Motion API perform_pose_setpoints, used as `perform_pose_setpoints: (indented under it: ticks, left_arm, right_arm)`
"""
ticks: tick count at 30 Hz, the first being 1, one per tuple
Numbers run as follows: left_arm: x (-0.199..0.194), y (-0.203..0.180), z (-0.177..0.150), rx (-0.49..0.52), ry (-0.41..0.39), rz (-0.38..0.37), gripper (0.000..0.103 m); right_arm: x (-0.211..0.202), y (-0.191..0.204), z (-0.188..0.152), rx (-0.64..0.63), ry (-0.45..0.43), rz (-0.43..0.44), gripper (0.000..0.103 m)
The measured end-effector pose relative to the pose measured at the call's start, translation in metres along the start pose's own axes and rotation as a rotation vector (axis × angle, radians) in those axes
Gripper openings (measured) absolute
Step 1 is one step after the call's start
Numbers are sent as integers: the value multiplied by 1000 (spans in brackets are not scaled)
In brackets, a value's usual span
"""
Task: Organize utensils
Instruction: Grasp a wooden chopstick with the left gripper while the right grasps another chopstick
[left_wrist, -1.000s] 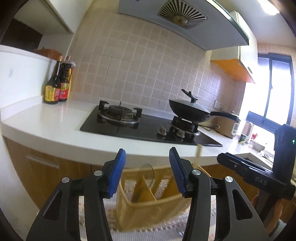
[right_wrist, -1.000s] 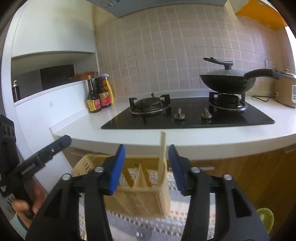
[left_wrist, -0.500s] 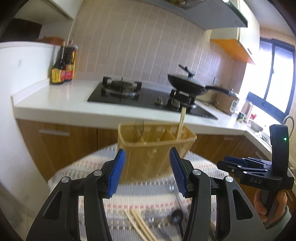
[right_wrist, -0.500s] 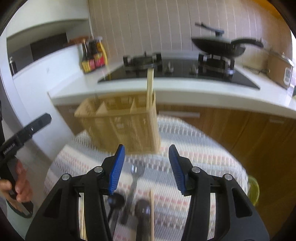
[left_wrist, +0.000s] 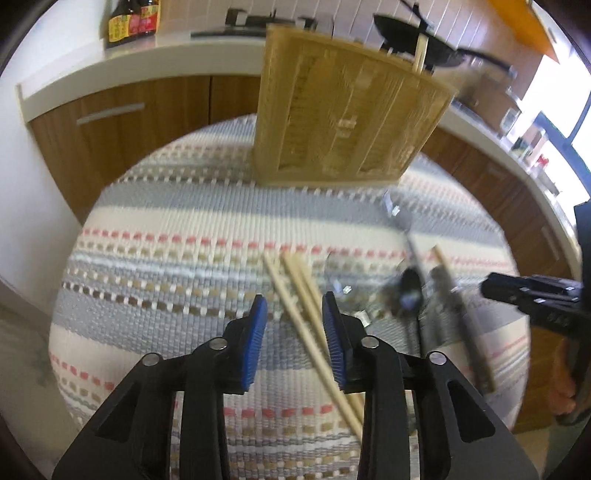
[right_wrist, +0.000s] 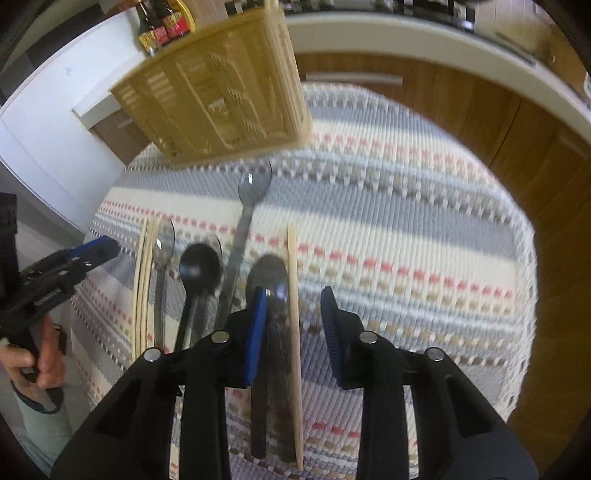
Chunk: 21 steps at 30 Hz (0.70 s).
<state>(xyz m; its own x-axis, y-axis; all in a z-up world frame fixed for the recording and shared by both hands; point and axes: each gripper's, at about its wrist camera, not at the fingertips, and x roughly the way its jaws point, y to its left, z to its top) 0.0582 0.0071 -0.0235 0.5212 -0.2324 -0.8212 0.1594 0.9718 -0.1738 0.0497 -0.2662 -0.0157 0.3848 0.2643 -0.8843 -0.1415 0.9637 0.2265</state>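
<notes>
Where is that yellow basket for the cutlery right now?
The basket stands at the far edge of the striped mat, in front of the kitchen counter. In the right wrist view it sits top left, just beyond the spoons.

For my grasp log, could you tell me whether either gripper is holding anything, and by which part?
Nothing is held. The left gripper is open above the pair of chopsticks; the right gripper is open over a single chopstick.
</notes>
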Motion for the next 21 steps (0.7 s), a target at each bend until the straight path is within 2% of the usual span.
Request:
perform_pose_setpoints:
  ticks: [5, 7, 13, 14, 15, 19, 21]
  left_arm:
    - [16, -2, -11, 7, 41, 22, 25]
    - [18, -5, -14, 24, 34, 47, 24]
    - [20, -21, -15, 103, 43, 111, 25]
    - [20, -21, -15, 117, 45, 114, 24]
    - [19, -21, -16, 131, 49, 116, 23]
    - [14, -16, -17, 152, 60, 101, 12]
    - [12, -11, -17, 162, 73, 88, 11]
  right_arm:
    - [7, -3, -9, -10, 46, 10, 25]
    - [10, -1, -12, -28, 62, 6, 24]
    - [18, 10, -16, -88, 77, -48, 18]
    - [19, 11, -16, -93, 79, -59, 11]
    - [21, 11, -17, -95, 83, -63, 9]
    - [20, 4, -18, -81, 84, -57, 5]
    - [17, -2, -19, -71, 87, -61, 5]
